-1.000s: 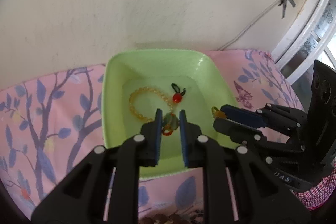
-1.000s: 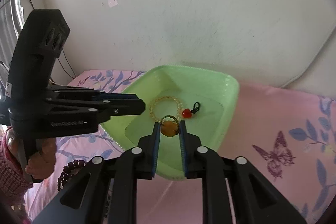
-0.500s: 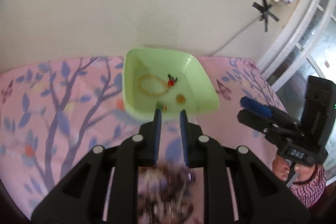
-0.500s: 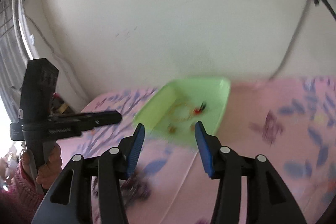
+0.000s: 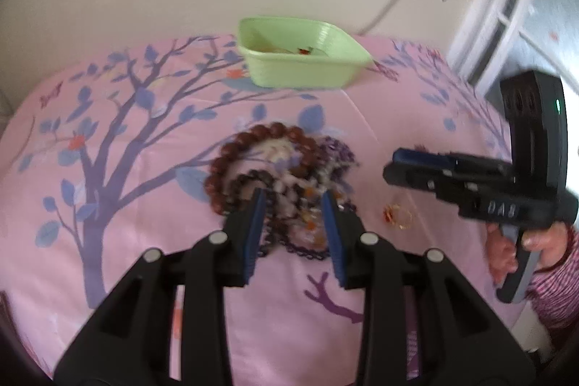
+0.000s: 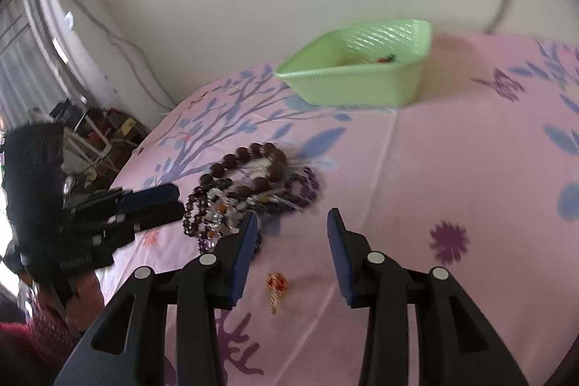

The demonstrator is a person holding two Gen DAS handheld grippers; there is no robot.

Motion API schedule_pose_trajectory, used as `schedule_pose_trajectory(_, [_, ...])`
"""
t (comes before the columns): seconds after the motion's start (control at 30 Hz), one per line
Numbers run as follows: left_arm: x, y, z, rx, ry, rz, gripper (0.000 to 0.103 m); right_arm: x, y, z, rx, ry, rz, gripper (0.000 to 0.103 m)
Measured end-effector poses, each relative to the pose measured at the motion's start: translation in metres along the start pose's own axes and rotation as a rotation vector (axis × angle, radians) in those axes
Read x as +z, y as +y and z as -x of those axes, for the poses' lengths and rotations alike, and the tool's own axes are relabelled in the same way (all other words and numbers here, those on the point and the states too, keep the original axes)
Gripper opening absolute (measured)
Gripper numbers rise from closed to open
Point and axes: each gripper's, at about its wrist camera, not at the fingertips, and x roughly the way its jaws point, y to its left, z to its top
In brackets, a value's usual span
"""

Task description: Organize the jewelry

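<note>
A light green tray [image 5: 300, 67] [image 6: 362, 85] sits far back by the wall with a few small pieces inside. A heap of bead bracelets [image 5: 278, 169] [image 6: 249, 187], brown, dark and purple, lies on the pink cloth. My left gripper [image 5: 293, 201] [image 6: 179, 203] hovers over the near side of the heap. Its jaws are opening, beads show in the gap, and the pads press on nothing. My right gripper [image 6: 292, 219] [image 5: 392, 165] is right of the heap, jaws closing with only cloth between them. A small red and gold piece [image 6: 277, 284] [image 5: 398, 217] lies just under it.
The pink flowered cloth [image 5: 108, 169] covers the whole surface up to a cream wall. A white window frame [image 5: 506, 6] stands at the right. Cluttered shelves [image 6: 97, 132] lie past the left edge. A hand in a checked sleeve [image 5: 542, 259] grips the right tool.
Both grippers have drawn back from the green tray to the bracelet heap. The small pieces they held over the tray are now out of their jaws, and both jaws stand wider.
</note>
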Motion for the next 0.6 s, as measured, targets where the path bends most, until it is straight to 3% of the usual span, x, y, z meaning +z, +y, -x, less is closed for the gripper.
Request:
schedule_pose_trajectory(0.13, [-0.003, -0.022, -0.015, 0.022, 0.02, -0.096, 0.031, -0.012, -0.005, 0.008, 0.009, -0.027, -0.043, 0.013])
schedule_pose_trajectory(0.27, [-0.001, -0.021, -0.037, 0.053, 0.048, -0.095, 0.031, -0.023, 0.005, 0.011, 0.0, -0.024, -0.01, 0.013])
schedule_pose_trajectory(0.3, [-0.001, -0.02, -0.038, 0.051, 0.045, -0.089, 0.026, -0.023, 0.005, 0.01, -0.004, -0.022, -0.005, 0.013])
schedule_pose_trajectory(0.33, [0.0, -0.017, -0.037, 0.054, 0.044, -0.075, 0.009, -0.025, 0.006, 0.009, -0.008, -0.017, -0.002, 0.013])
schedule_pose_trajectory(0.4, [0.0, -0.012, -0.031, -0.006, 0.059, -0.041, 0.009, -0.026, 0.005, 0.009, -0.004, -0.014, -0.01, 0.013])
schedule_pose_trajectory(0.6, [-0.018, -0.007, 0.018, -0.089, 0.012, -0.012, 0.009, -0.031, 0.01, 0.017, 0.03, -0.031, -0.013, 0.013])
